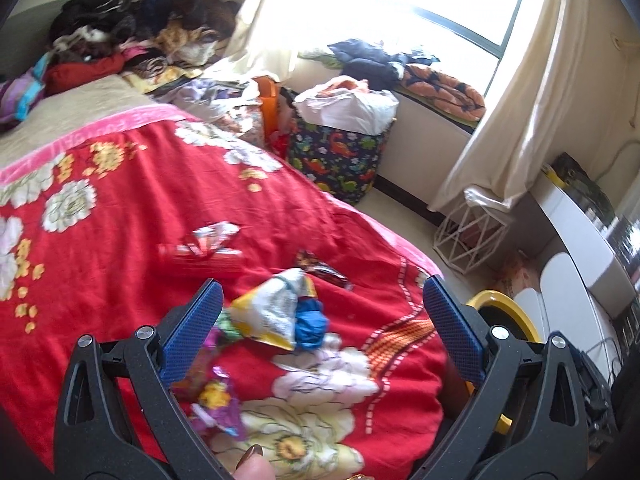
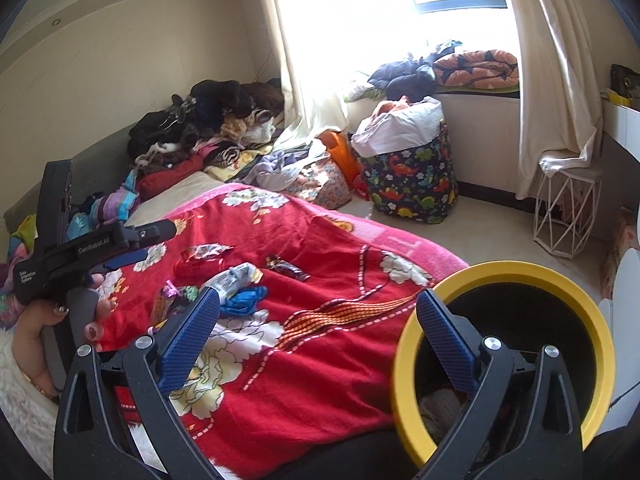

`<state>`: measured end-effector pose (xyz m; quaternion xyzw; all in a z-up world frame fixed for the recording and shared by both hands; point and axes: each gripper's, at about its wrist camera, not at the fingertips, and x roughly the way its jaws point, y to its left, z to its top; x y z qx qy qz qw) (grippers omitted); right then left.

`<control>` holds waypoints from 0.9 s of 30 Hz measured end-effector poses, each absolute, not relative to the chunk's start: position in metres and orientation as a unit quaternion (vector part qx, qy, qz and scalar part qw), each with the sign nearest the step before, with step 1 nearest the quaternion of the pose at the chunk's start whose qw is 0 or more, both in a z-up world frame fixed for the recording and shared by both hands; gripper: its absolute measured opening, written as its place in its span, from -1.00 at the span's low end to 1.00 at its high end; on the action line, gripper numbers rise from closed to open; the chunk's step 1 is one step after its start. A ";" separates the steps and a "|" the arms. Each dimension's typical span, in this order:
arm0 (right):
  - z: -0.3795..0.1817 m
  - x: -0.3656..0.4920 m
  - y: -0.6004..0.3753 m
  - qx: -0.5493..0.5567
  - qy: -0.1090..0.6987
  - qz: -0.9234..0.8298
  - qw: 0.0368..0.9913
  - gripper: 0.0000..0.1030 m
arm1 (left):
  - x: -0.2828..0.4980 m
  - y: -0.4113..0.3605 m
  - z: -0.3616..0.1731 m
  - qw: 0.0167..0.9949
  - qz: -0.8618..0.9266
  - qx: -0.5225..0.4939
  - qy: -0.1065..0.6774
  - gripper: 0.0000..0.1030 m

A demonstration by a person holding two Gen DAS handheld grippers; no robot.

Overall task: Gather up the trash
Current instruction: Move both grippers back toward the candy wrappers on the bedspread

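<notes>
Trash lies scattered mid-frame on the red blanket (image 2: 320, 320): a crumpled white-and-yellow wrapper (image 1: 268, 312), a blue wad (image 1: 310, 322), a dark wrapper (image 2: 288, 268). Lower right, the yellow-rimmed bin (image 2: 404, 360). Left tool (image 1: 320, 332) and right tool (image 2: 320, 344) both spread apart, empty.

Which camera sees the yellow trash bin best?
The right wrist view. There the yellow trash bin shows its whole round rim and dark inside, beside the bed, partly behind the right gripper. The left wrist view shows only a bit of its rim behind one blue finger.
</notes>
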<state>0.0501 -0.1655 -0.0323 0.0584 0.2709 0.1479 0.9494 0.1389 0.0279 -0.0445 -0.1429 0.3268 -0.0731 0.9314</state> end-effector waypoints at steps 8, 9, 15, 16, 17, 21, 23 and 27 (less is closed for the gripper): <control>-0.050 0.068 -0.127 0.031 0.301 0.187 0.935 0.86 | 0.138 0.078 -0.055 0.926 -0.030 -0.179 0.332 0.79; -0.053 0.071 -0.122 0.026 0.305 0.191 0.933 0.86 | 0.138 0.083 -0.056 0.925 -0.026 -0.183 0.333 0.79; -0.069 0.090 -0.095 0.002 0.328 0.220 0.919 0.86 | 0.136 0.110 -0.068 0.916 -0.001 -0.200 0.347 0.78; -0.072 0.094 -0.091 0.000 0.333 0.223 0.916 0.86 | 0.135 0.113 -0.070 0.915 0.000 -0.202 0.350 0.78; -0.075 0.099 -0.089 0.002 0.338 0.225 0.914 0.86 | 0.134 0.115 -0.073 0.914 -0.001 -0.203 0.352 0.78; -0.087 0.120 -0.085 0.026 0.362 0.222 0.905 0.66 | 0.129 0.114 -0.084 0.909 -0.010 -0.194 0.369 0.78; -0.095 0.133 -0.085 0.038 0.378 0.217 0.899 0.52 | 0.128 0.108 -0.091 0.907 -0.014 -0.184 0.379 0.74; -0.105 0.152 -0.080 0.049 0.394 0.212 0.893 0.41 | 0.128 0.096 -0.104 0.904 -0.018 -0.155 0.397 0.53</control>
